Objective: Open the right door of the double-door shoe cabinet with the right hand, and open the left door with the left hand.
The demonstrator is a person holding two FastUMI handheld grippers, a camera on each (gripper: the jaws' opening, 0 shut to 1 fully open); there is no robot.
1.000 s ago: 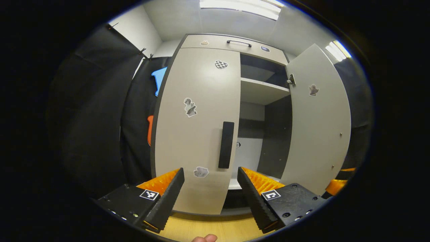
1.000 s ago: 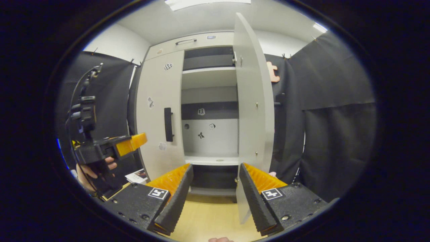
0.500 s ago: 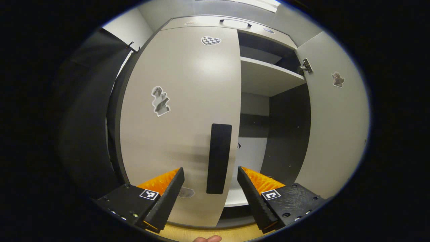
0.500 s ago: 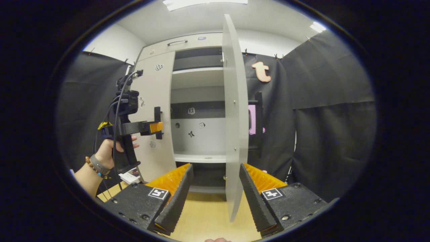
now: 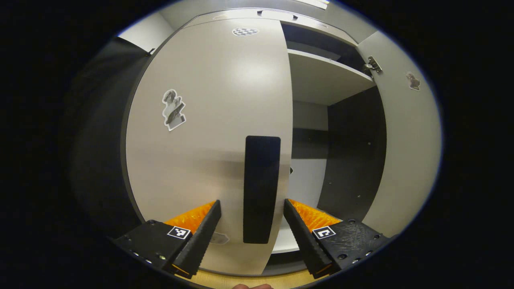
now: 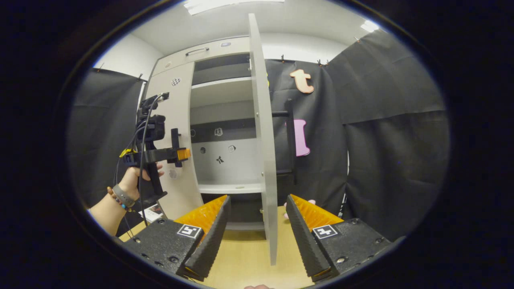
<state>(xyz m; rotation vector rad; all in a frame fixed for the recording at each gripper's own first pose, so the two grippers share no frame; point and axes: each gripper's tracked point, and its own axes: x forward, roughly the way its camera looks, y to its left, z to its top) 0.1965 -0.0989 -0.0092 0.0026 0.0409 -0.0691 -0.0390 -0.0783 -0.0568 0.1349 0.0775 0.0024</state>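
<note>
The left door [image 5: 209, 132] of the pale shoe cabinet is closed. Its black vertical handle [image 5: 262, 188] stands between the tips of my left gripper [image 5: 251, 204], which is open and not pressing on it. The right door [image 5: 405, 152] hangs open at the right. In the right gripper view this right door [image 6: 267, 160] is seen edge-on, with its black handle [image 6: 290, 140] on the far side. My right gripper [image 6: 257, 197] is open, one finger on each side of the door's lower edge. A hand [image 6: 134, 180] holds the left gripper [image 6: 180, 153] at the left door's handle [image 6: 174, 140].
Inside the cabinet are a pale shelf [image 5: 325, 80] and a lower ledge [image 6: 229, 187]. A top drawer with a black handle [image 6: 196, 51] sits above the doors. Black cloth walls [image 6: 393, 160] flank the cabinet. Below lies a wooden floor [image 6: 249, 261], with a booklet [image 6: 152, 211] at the left.
My left gripper has moved in toward the left door until the handle stands between its fingers. The right door has swung wider and now appears edge-on between the right gripper's fingers.
</note>
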